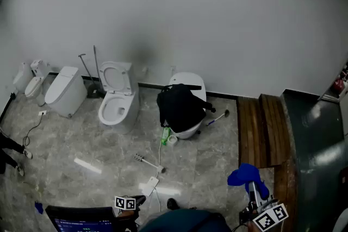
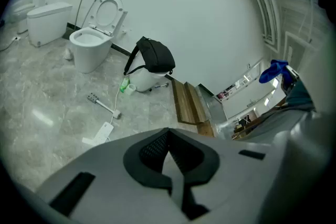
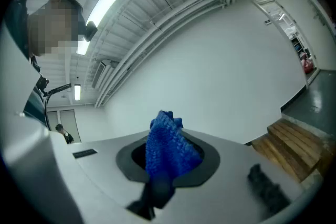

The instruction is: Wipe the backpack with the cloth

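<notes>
Right tongs (image 3: pixel 160 186) clench the cloth (image 3: pixel 169 147); left tongs (image 2: pixel 170 168) closed, empty. Backpack (image 1: pixel 179 107) at 12 o'clock, well apart: approach first, then wipe flat.

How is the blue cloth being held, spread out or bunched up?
Bunched up: the blue cloth sticks up as a crumpled wad, clamped in the right gripper.

No legible text or labels.

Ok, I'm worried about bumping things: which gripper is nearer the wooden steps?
Right. The right gripper, holding the cloth, hangs just before the wooden steps; the left gripper is well off to their left.
</notes>
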### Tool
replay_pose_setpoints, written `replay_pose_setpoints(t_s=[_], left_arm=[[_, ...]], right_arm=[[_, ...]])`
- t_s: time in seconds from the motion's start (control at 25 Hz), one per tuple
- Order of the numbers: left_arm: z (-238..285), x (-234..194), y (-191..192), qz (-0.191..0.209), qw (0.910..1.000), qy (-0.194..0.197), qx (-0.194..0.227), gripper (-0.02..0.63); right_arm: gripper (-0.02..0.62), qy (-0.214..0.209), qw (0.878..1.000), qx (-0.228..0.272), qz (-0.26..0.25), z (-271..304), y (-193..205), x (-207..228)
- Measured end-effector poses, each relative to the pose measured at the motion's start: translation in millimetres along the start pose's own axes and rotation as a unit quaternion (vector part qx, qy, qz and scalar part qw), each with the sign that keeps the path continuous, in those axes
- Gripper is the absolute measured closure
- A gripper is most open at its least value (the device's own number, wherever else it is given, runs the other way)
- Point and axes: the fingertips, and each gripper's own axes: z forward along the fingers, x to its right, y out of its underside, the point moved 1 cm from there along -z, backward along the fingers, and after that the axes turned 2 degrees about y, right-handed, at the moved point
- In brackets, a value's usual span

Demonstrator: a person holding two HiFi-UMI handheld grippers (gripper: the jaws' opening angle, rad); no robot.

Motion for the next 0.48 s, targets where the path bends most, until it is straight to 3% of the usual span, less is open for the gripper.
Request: replay_pose_setpoints(t_s=[0.16, 0.48], left_arm=[[7, -10, -4, 0.013, 0.9999, -0.005, -0.008, 0.603], [35, -14, 6, 0.023, 0.9948, -0.033, -0.093, 0.603]], right_arm=[[0.545, -0.008, 1.000, -0.021, 0.002, 34, 5, 3], [0.545, -0.058, 0.997, -0.054, 0.020, 167, -8, 30]])
